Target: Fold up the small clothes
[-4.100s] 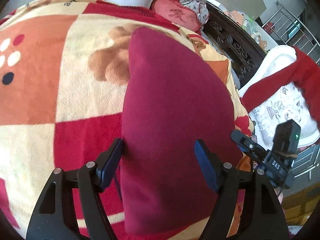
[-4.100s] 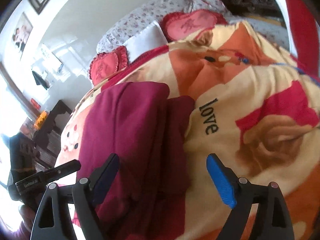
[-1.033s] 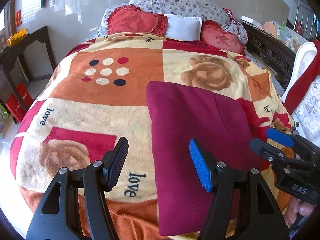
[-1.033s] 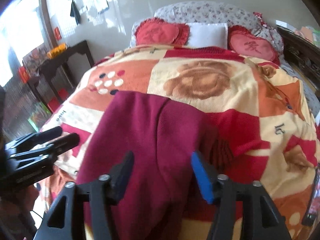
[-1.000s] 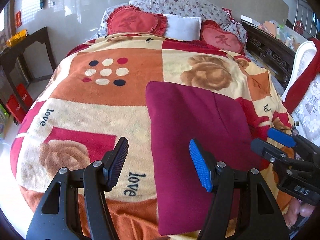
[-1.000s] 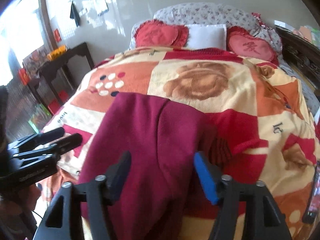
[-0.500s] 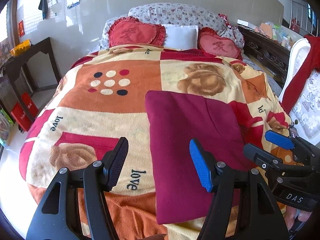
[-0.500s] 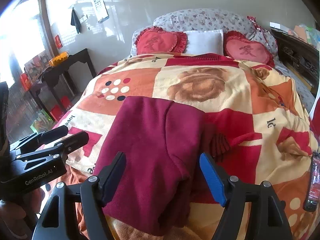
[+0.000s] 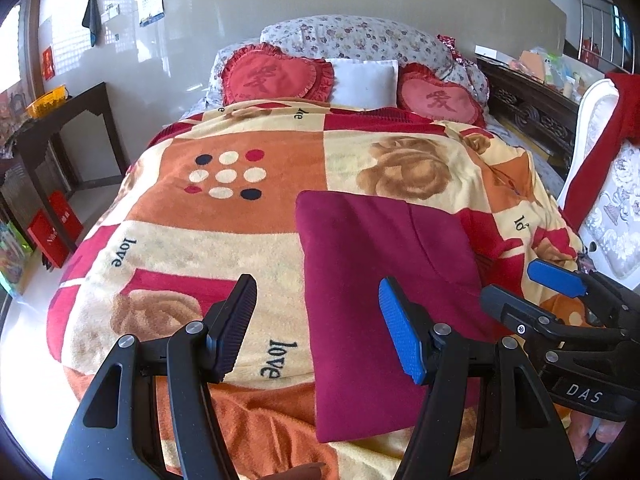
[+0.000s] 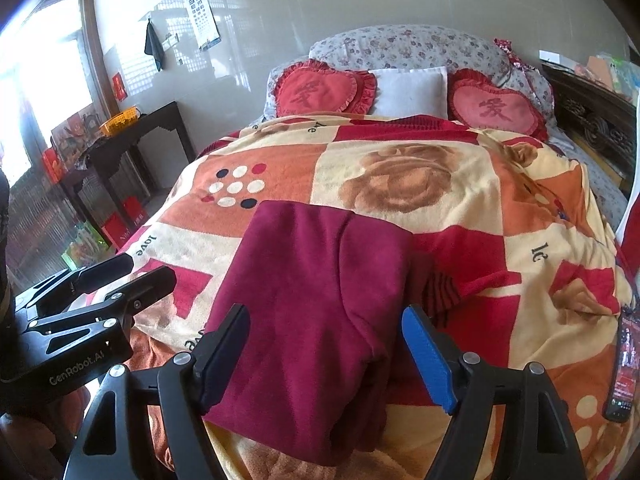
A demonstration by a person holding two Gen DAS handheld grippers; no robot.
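Note:
A dark red garment (image 9: pixel 380 272) lies folded into a long rectangle on the patterned blanket (image 9: pixel 224 248), near the foot of the bed. My left gripper (image 9: pixel 316 320) hovers open above the garment's left edge, nothing between its fingers. In the same view my right gripper (image 9: pixel 532 284) sits open beyond the garment's right side. In the right wrist view the garment (image 10: pixel 312 292) shows a ribbed cuff (image 10: pixel 440 288) poking out at its right edge. My right gripper (image 10: pixel 324 344) stands open over the near end, clear of the cloth. The left gripper (image 10: pixel 132 276) is off to the left.
Two heart cushions (image 9: pixel 276 76) and a white pillow (image 9: pixel 364 80) lie at the bed's head. A dark side table (image 9: pixel 60 120) stands left of the bed. A white chair (image 9: pixel 600 160) draped in red cloth stands right. A phone (image 10: pixel 622 368) lies on the blanket's right edge.
Both grippers have drawn back and up from the folded garment, so more of the bed shows. The right gripper's jaws have spread wider. The garment lies still.

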